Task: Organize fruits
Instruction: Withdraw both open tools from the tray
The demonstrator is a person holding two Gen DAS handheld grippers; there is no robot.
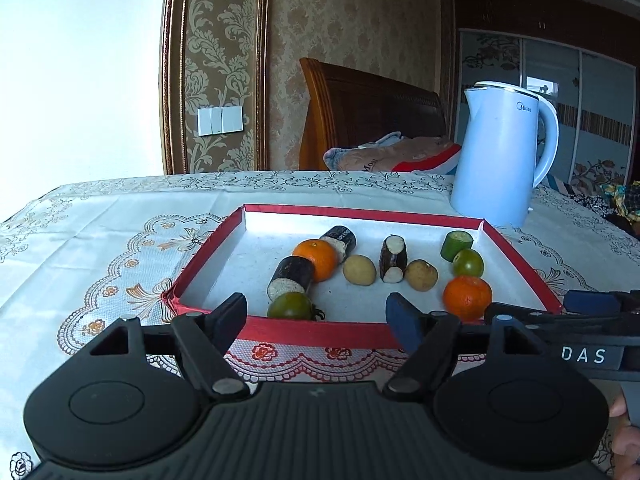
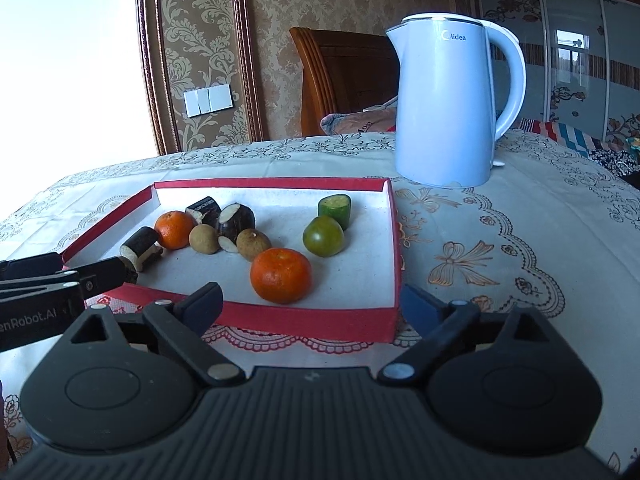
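While I hold both tools at the near edge of the red tray [image 1: 320, 332], my left hand-held gripper [image 1: 318, 316] stands open with nothing between its fingers, just before the tray's front wall. My right hand-held gripper [image 2: 312, 304] is spread wide and also empty, its right finger [image 2: 420, 304] outside the tray's near right corner. The tray rests on the table [image 1: 100, 232], which is covered by a floral cloth. All the fruit lies inside the tray. A green tomato [image 1: 291, 306] sits against the front wall, directly ahead of my left tool, with a dark sugarcane piece [image 1: 291, 276] just behind it, touching an orange [image 1: 316, 259]. Another orange [image 2: 281, 275] lies near the front, ahead of my right tool. Two brownish round fruits [image 1: 359, 270] flank an upright sugarcane piece [image 1: 394, 258] mid-tray. A second green tomato [image 2: 323, 235] sits beside a green cut cylinder [image 2: 335, 210] toward the far right corner. A white kettle [image 2: 448, 100] stands on the table beyond the tray.
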